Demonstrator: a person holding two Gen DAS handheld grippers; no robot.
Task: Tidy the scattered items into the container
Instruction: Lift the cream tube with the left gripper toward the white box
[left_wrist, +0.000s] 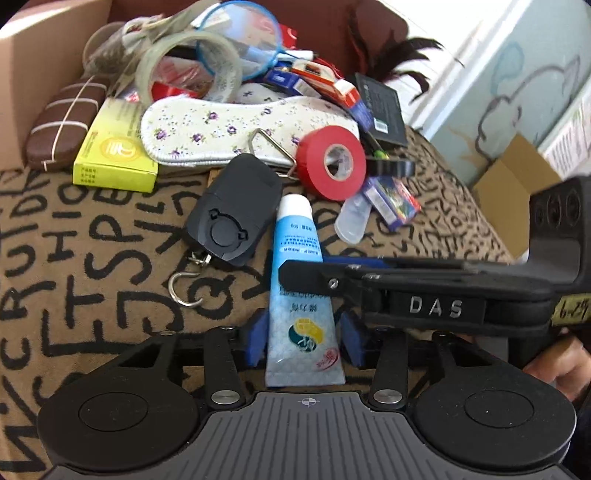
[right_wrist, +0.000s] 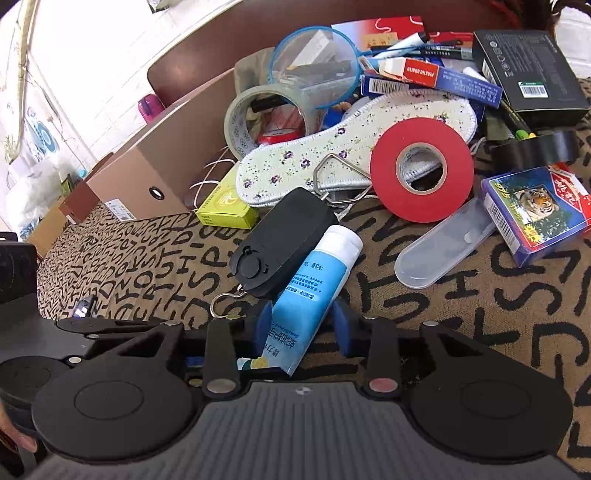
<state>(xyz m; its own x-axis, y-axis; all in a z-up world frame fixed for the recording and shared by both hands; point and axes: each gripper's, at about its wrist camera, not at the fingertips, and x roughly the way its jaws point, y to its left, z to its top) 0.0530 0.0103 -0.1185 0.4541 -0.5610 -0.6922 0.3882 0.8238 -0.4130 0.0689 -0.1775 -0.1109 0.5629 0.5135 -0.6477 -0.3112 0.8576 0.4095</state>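
A blue and white cream tube (left_wrist: 301, 291) lies on the letter-print cloth, its white cap pointing away. My left gripper (left_wrist: 304, 341) is open, its blue pads on either side of the tube's lower end. My right gripper (right_wrist: 301, 325) is open too and straddles the same tube (right_wrist: 308, 291) from the right side. The right gripper's black body crosses the left wrist view (left_wrist: 424, 291). A black hanging scale (left_wrist: 234, 212) with a metal hook lies just left of the tube, touching it. The brown cardboard box (right_wrist: 140, 177) stands at the far left.
A red tape roll (left_wrist: 332, 162), floral insole (left_wrist: 240, 129), yellow carton (left_wrist: 114, 155), clear tape roll (left_wrist: 188, 70), blue-rimmed net (right_wrist: 314, 62), card box (right_wrist: 535, 210), clear plastic case (right_wrist: 439, 247) and black box (right_wrist: 528, 74) crowd the far side. Another cardboard box (left_wrist: 517, 192) sits right.
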